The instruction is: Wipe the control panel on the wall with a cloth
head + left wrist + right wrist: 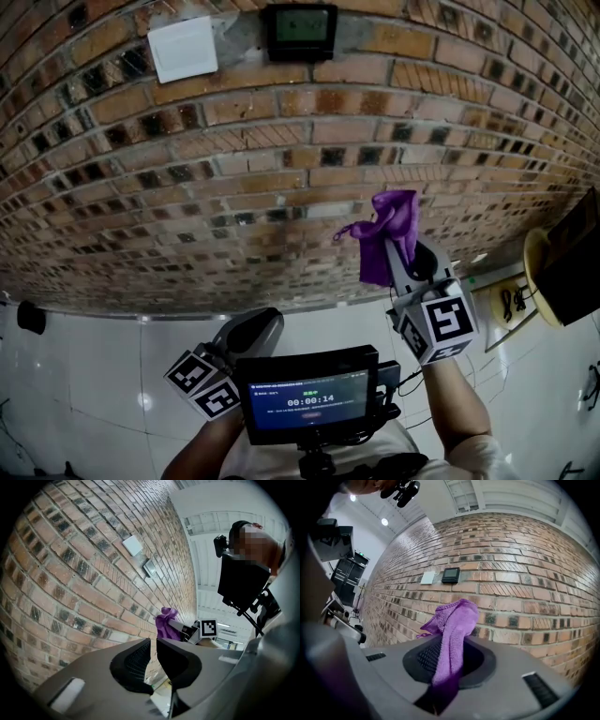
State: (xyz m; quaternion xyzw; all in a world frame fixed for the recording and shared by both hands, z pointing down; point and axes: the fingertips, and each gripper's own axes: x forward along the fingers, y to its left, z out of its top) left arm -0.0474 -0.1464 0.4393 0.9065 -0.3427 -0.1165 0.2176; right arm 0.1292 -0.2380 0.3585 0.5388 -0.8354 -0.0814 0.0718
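Control panel (300,31), small and dark, fixed high on the brick wall (281,187), just right of a white square plate (183,49). Well below and to the right of it, purple cloth (392,234), clamped in the right gripper (398,258) and raised toward the bricks, apart from the panel. Seen in the right gripper view as 1 long fold of cloth (452,630) pinched between the 2 jaws of the right gripper (450,656), with a loose bunch above the tips and the panel (451,574) farther up the wall. Only bare brick between cloth and panel.

Left gripper (253,330) held low, near the chest-mounted screen (314,398). In the left gripper view, left gripper (153,651) with jaws almost together, only a thin slit between, nothing inside. At the far right by the wall, a round yellow object (544,277) on the white floor (94,375).
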